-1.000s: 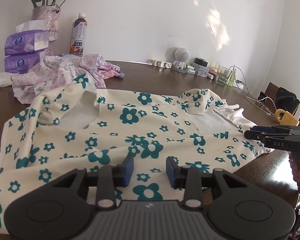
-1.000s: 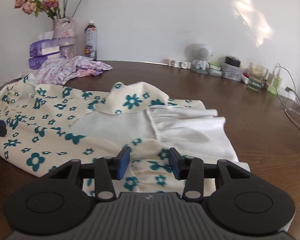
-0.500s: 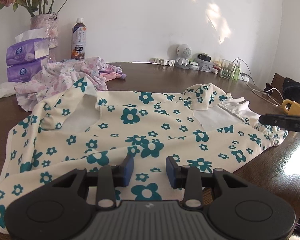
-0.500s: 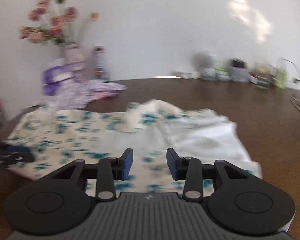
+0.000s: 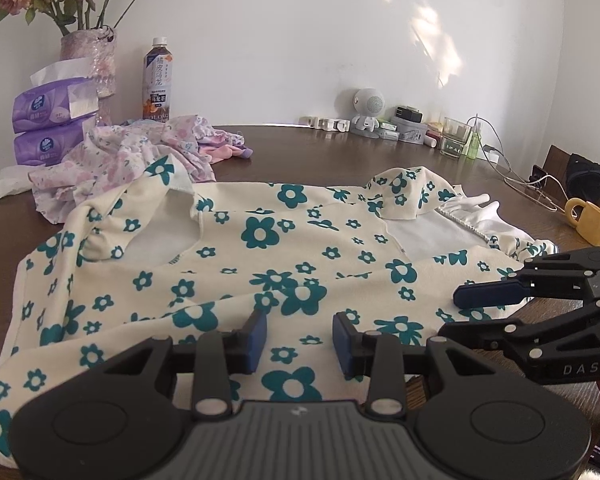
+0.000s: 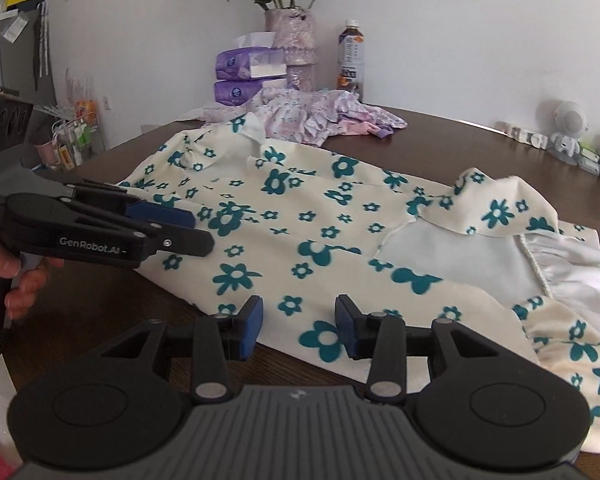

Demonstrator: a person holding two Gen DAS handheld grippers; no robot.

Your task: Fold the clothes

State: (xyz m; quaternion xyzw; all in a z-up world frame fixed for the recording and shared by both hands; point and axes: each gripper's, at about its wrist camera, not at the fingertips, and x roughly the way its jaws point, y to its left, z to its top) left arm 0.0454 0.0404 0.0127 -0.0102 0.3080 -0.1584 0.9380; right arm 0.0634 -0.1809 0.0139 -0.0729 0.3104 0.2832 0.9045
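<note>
**Right tongs swing round to the near hem, both sets now lined up on the same edge**

So since a second ago the right tongs [image 6: 298, 326] have swung over from the white-lined end of the garment and now point across the near hem toward the left side. The left tongs [image 5: 300, 338] have barely shifted.

Going left to right: tissue packs [image 5: 54, 124], a vase of dried roses [image 5: 88, 58] and a drink bottle [image 5: 159, 80] sit at the back left, with a crumpled pink floral garment [image 5: 140, 152] just in front of them. The cream dress with teal flowers [image 5: 260, 264] lies spread across the middle of the brown counter [image 5: 320, 152], near hem at the front edge, collar end flipped open on the right showing white lining. Far right there's a yellow mug [image 5: 588, 220] and some cables.

Left tongs are open at a moderate gap, hovering over the hem, holding nothing. Right tongs are the same: open, empty, hem between and just past the pads.

My read is the step is grabbing the near hem to fold it away. To do it well, I'd get both lower fingers under the edge, pinch only the hem layers, keep the two grips well apart, and lift together so the cloth doesn't sag or drag the flipped collar.
</note>
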